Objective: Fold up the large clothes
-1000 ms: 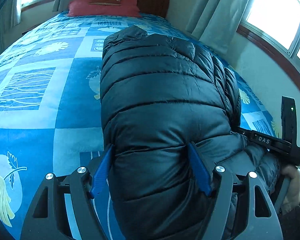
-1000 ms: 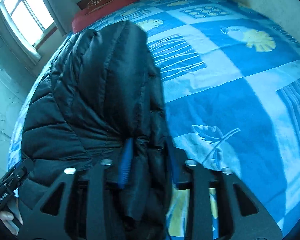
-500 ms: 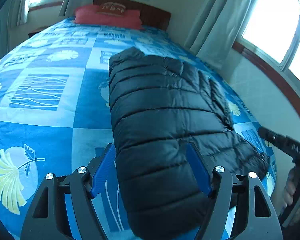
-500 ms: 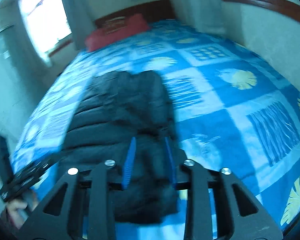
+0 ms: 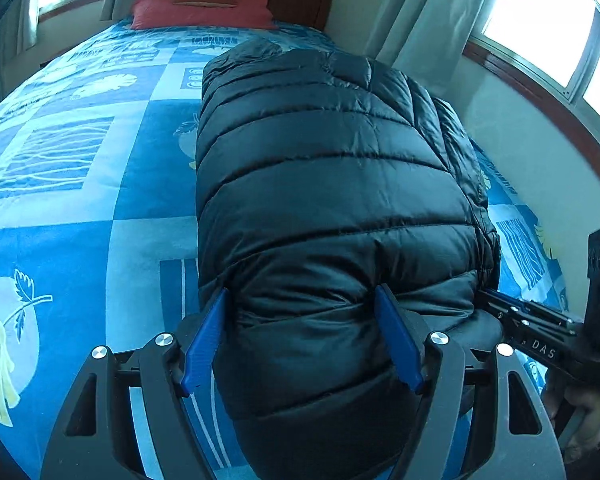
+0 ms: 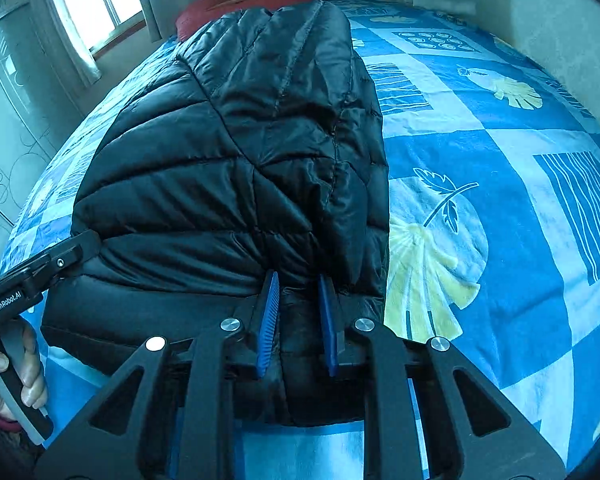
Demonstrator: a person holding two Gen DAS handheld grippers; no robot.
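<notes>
Left claw (image 5: 300, 336) grips a fat fold of the black puffer jacket (image 5: 328, 184) at the bed's (image 5: 80, 200) foot edge. Right claw (image 6: 298, 312) is closing, pinching its hem.

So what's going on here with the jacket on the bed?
A person holding a gripper in each hand is folding a black puffer jacket on a bed with a blue patterned cover. The left gripper straddles a thick fold at the jacket's near end. The right gripper is closing on a narrower bunch of fabric at the near edge.
</notes>
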